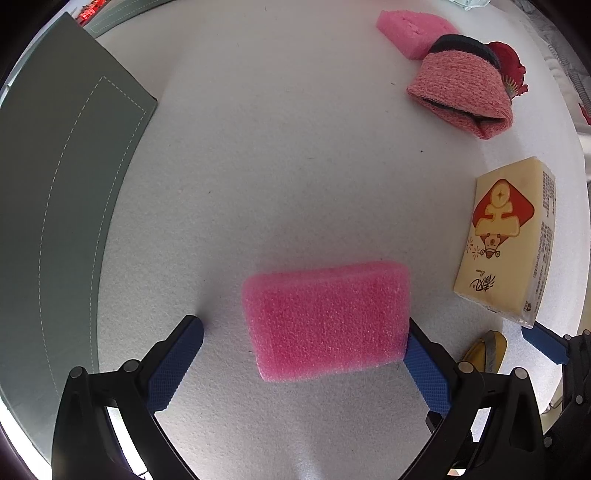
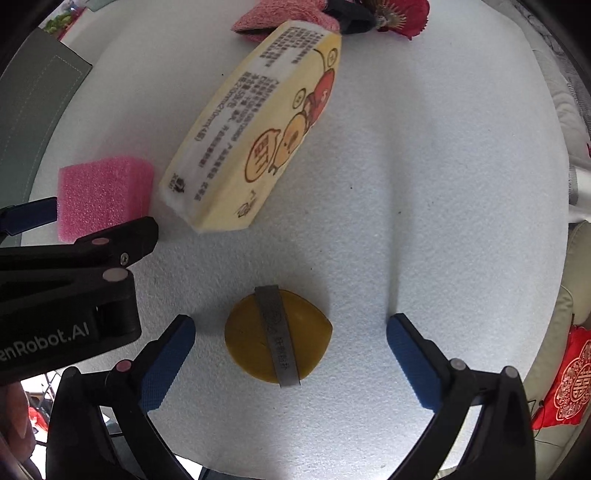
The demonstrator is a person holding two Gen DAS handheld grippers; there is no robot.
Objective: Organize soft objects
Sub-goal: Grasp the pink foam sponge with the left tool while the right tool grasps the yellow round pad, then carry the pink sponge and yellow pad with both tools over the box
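Fingers of the right gripper (image 2: 290, 360) stand wide apart, straddling the yellow puff (image 2: 277, 335) untouched at 6 o'clock on the white pad (image 2: 424, 184); lower squarely, then close gently across its 2 sides.

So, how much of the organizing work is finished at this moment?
Nothing looks grouped yet. The left gripper is open around a pink foam block, touching one side only. The right gripper is open around a yellow puff, not pressing it. The tissue pack, knitted hat and second pink foam lie scattered on the white mat.
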